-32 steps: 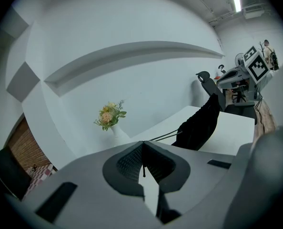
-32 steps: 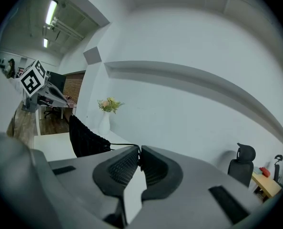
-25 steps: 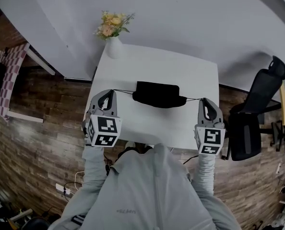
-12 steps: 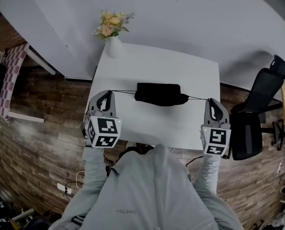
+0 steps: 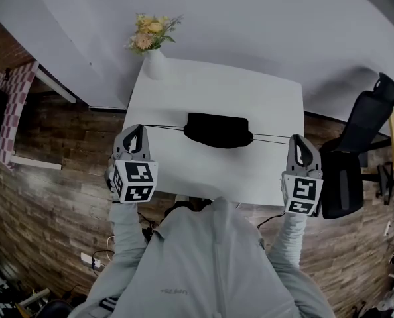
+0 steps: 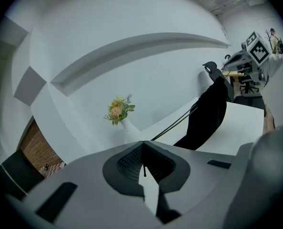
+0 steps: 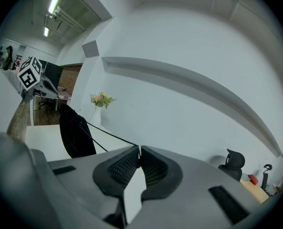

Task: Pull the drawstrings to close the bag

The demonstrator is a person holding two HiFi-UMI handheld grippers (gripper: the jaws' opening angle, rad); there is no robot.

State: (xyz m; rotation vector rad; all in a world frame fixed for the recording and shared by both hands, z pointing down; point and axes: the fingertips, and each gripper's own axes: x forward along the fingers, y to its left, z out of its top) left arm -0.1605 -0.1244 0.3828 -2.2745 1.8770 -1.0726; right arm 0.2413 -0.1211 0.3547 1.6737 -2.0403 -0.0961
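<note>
With the black bag point(image 5: 218, 130) mid-table point(image 5: 203, 174), my left gripper point(image 5: 134, 132) at its 9 o'clock and right gripper point(image 5: 298, 147) at 3 o'clock each pinch the taut drawstrings point(image 5: 162, 126), so I pull outward evenly and level, lest the bag slide.

a white table point(image 5: 210, 91) stands against a pale wall point(image 5: 263, 12). at its far left corner sits a white vase point(image 5: 156, 65) of yellow and pink flowers point(image 5: 149, 33). a black office chair point(image 5: 339, 184) stands just beside the table's right edge on a wood-plank floor point(image 5: 58, 197). a power strip point(image 5: 84, 260) lies at lower left.
</note>
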